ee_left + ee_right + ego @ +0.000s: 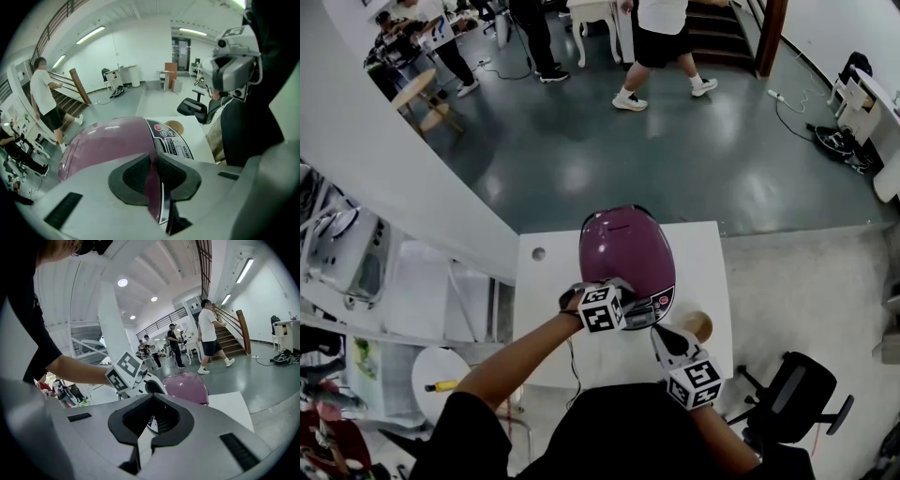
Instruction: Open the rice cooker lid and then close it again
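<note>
The left gripper [153,174] has its jaws narrow, with only a slim gap between the pads [136,176]. Purple shows through that gap, but I cannot tell whether the pads actually touch the shell or only hang just above it. It points steeply down at the front of the purple rice cooker [623,246], beside the control panel [171,140]. The cooker's domed lid [105,140] lies down, closed, stretching away from the jaws.

The right gripper [152,414] has its jaws together with nothing between them. In the head view it sits near the cooker's front right corner, apart from the shell, beside a round tan object [698,325]. The cooker stands near the middle of the white table [546,323], just ahead of both tools.
</note>
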`<control>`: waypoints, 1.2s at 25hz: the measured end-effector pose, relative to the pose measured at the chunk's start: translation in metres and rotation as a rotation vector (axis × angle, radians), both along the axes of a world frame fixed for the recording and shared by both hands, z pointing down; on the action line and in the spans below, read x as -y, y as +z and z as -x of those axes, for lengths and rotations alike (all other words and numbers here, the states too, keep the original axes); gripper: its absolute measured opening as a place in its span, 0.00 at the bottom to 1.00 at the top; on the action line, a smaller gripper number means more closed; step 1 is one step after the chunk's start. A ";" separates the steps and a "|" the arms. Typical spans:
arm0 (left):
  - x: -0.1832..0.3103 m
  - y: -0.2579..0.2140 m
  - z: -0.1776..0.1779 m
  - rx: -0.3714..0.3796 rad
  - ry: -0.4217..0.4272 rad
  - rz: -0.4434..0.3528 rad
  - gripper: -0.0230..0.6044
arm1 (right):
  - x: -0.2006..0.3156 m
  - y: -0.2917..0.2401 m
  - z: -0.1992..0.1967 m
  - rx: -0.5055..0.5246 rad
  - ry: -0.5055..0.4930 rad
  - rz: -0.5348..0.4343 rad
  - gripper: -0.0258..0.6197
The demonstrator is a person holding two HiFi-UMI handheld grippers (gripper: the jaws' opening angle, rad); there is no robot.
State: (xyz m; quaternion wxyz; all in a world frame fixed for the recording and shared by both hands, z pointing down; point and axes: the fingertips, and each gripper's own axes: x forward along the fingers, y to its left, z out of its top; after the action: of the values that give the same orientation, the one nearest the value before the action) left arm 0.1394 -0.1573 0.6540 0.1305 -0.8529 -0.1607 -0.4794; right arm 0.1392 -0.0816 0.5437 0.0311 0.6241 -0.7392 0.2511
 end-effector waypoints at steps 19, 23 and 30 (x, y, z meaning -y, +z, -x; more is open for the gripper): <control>0.002 -0.002 -0.006 0.045 -0.022 0.033 0.05 | -0.001 0.010 -0.009 -0.002 0.019 0.022 0.04; 0.001 -0.001 -0.007 0.063 -0.009 0.032 0.05 | 0.002 0.011 -0.009 0.006 0.019 0.024 0.04; 0.003 -0.001 -0.006 0.073 -0.013 0.042 0.05 | 0.005 0.014 -0.011 0.011 0.016 0.029 0.04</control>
State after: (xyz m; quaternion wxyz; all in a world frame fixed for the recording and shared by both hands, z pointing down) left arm 0.1458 -0.1598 0.6533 0.1036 -0.8384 -0.1699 -0.5075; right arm 0.1504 -0.0869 0.5574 0.0340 0.6282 -0.7305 0.2656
